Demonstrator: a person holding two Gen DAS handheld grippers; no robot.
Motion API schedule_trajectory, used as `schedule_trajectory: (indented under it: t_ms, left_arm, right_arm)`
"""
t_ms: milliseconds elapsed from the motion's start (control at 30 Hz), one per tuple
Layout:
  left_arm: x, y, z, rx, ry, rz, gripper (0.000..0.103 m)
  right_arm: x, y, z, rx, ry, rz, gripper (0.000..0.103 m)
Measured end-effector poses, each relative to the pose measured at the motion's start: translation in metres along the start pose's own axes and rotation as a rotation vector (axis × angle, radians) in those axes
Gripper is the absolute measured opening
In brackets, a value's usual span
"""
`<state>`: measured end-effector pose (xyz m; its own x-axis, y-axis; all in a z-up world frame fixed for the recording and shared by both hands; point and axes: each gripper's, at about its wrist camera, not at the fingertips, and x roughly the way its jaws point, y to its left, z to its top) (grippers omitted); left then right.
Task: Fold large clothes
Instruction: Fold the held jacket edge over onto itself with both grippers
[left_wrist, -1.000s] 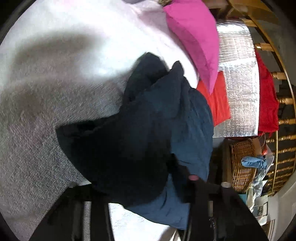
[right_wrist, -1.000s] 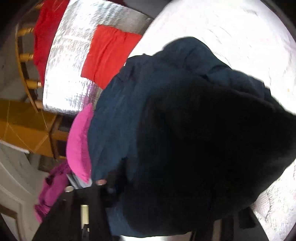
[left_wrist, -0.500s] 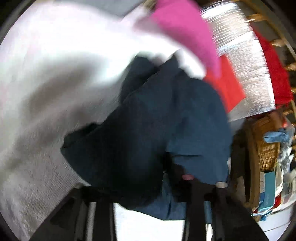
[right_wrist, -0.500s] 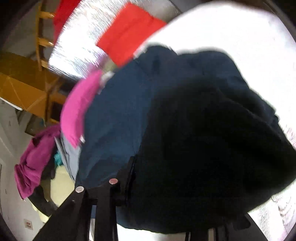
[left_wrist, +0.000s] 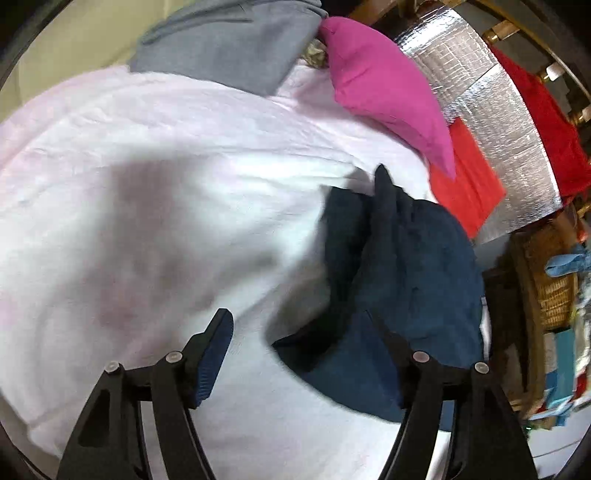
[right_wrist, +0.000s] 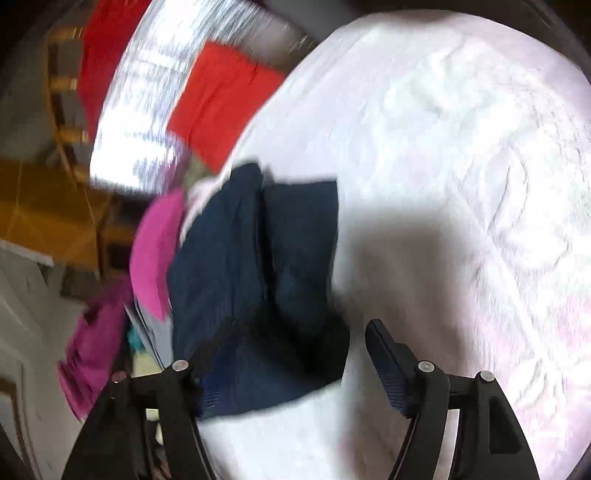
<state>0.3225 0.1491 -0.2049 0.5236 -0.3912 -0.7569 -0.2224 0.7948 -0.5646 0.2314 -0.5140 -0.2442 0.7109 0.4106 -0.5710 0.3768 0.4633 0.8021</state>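
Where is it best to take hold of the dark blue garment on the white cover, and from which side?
Probably at the upright peak of the dark blue garment, coming from above: the cloth bunches into a ridge there, clear of the white cover, so one pinch catches the folded layers without grabbing bedding.

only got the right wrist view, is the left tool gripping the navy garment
Observer: No. The left tool is open and its jaws have just been opening. The navy garment lies partly between them, unpressed.
Operator: any basket around
Observer: Yes, a wicker basket stands off the bed, past the garment.
Operator: anything in it
Observer: A blue cloth hangs over its rim; the rest is too blurred to tell.
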Motion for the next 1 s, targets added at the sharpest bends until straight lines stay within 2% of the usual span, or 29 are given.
schedule_trajectory:
  t_ms: [67,133,233,333,400,467,500,533,567,633,667,700,800,900,1000]
  left_arm:
    - [0.014,-0.008,0.002,0.003,0.034,-0.052,0.076]
    - [0.034,-0.019,0.003,0.010,0.080,-0.077,0.077]
    - [0.059,-0.030,0.006,0.012,0.122,-0.121,0.077]
    - [0.076,-0.034,0.009,0.007,0.140,-0.129,0.080]
    - [0.076,-0.026,0.004,0.013,0.162,-0.143,0.081]
    - [0.086,-0.028,0.005,0.004,0.172,-0.153,0.081]
    - [0.088,-0.028,0.006,0.004,0.166,-0.161,0.081]
    - [0.087,-0.029,0.006,0.007,0.159,-0.174,0.081]
    - [0.088,-0.030,0.007,0.009,0.154,-0.185,0.080]
    - [0.085,-0.029,0.006,0.011,0.142,-0.208,0.070]
    - [0.086,-0.031,0.006,0.017,0.132,-0.194,0.058]
    - [0.086,-0.034,0.007,0.024,0.121,-0.191,0.052]
    - [0.077,-0.045,0.007,0.063,0.070,-0.191,0.041]
    - [0.065,-0.055,0.004,0.113,0.025,-0.195,0.037]
    - [0.071,-0.054,0.003,0.116,0.052,-0.144,0.040]
  right_arm:
    - [0.007,0.001,0.009,0.032,-0.016,0.036,0.080]
    - [0.031,0.018,0.014,0.005,-0.023,-0.003,0.080]
    - [0.064,0.029,0.017,-0.020,0.023,-0.011,0.080]
    - [0.090,0.030,0.017,-0.047,0.077,-0.044,0.082]
    - [0.100,0.031,0.017,-0.077,0.084,-0.041,0.085]
    - [0.102,0.036,0.016,-0.111,0.083,0.015,0.081]
    - [0.107,0.040,0.013,-0.110,0.095,0.034,0.071]
    - [0.111,0.044,0.010,-0.128,0.094,0.016,0.062]
    - [0.117,0.050,0.006,-0.167,0.091,-0.026,0.060]
    - [0.118,0.063,0.001,-0.215,0.059,-0.058,0.048]
    - [0.113,0.067,0.000,-0.220,0.045,-0.050,0.045]
    - [0.110,0.072,-0.002,-0.230,0.028,-0.045,0.041]
    - [0.094,0.087,-0.008,-0.283,-0.035,-0.032,0.037]
    - [0.074,0.101,-0.019,-0.347,-0.097,-0.013,0.036]
    - [0.072,0.106,-0.022,-0.383,-0.120,-0.029,0.036]
